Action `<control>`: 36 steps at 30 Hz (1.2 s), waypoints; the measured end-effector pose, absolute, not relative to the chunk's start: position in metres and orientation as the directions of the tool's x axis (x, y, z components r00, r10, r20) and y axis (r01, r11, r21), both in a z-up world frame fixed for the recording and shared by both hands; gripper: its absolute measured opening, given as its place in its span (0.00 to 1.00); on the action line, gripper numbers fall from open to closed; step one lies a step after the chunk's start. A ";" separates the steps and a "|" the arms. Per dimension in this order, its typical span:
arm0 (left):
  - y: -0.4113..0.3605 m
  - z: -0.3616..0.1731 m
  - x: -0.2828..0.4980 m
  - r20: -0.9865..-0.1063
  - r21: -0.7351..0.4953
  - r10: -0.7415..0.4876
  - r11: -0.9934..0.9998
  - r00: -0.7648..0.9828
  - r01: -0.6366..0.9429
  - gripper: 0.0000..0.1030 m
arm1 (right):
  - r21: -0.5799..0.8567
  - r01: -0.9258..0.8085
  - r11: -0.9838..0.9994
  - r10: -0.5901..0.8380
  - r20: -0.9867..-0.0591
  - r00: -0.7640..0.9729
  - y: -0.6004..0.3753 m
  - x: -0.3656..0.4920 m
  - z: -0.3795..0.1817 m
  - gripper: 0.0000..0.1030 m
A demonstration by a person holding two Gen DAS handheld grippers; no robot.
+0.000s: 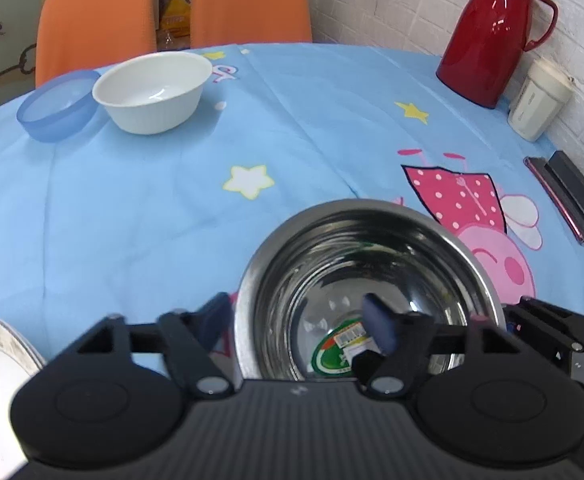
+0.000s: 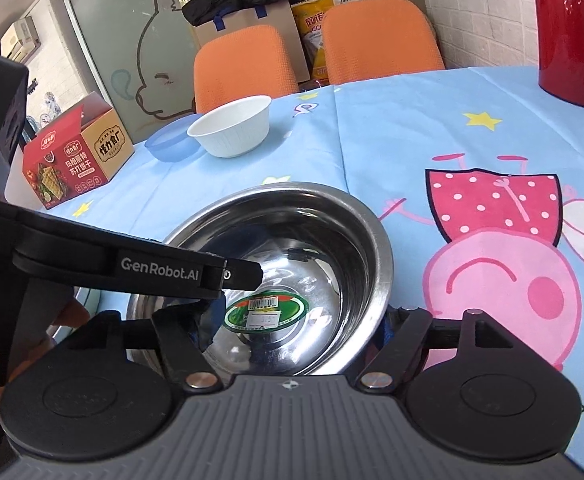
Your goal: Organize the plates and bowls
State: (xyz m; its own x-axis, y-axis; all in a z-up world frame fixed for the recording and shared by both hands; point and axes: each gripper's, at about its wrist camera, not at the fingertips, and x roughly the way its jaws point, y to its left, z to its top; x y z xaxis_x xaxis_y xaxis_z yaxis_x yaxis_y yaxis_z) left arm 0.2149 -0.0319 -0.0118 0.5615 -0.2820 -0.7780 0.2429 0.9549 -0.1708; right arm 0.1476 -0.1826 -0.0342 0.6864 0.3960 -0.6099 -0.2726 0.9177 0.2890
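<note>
The steel bowl [image 1: 372,280] sits on the counter [image 1: 132,200] nearest the person; the left gripper [image 1: 304,320] fingers straddle its near rim, the right gripper [image 2: 296,328] fingers flank it wide, neither visibly clamped; probably light, rigid, slippery, so pinch the rim.

Steel bowl [image 1: 368,280] sitting lower centre on the tablecloth [image 1: 172,200]; white bowl [image 1: 152,92] lying upper left, touching the lid [image 1: 58,106] at its left; jug [image 1: 492,32] standing upper right.
</note>
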 end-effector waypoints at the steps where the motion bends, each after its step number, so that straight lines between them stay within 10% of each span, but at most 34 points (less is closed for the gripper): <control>1: -0.029 -0.009 0.213 -0.766 -0.171 -0.279 0.957 0.578 0.236 0.77 | 0.312 -0.273 0.910 0.412 -0.605 0.682 -0.185 0.148 -0.034 1.00; 9: 0.006 0.022 0.200 -0.693 -0.173 -0.246 0.969 0.678 0.175 0.92 | 0.404 -0.144 0.903 0.362 -0.540 0.760 -0.238 0.134 -0.021 1.00; 36: 0.073 0.048 0.202 -0.657 -0.260 -0.232 0.963 0.718 0.073 0.93 | 0.316 -0.214 0.924 0.356 -0.508 0.785 -0.218 0.150 0.019 1.00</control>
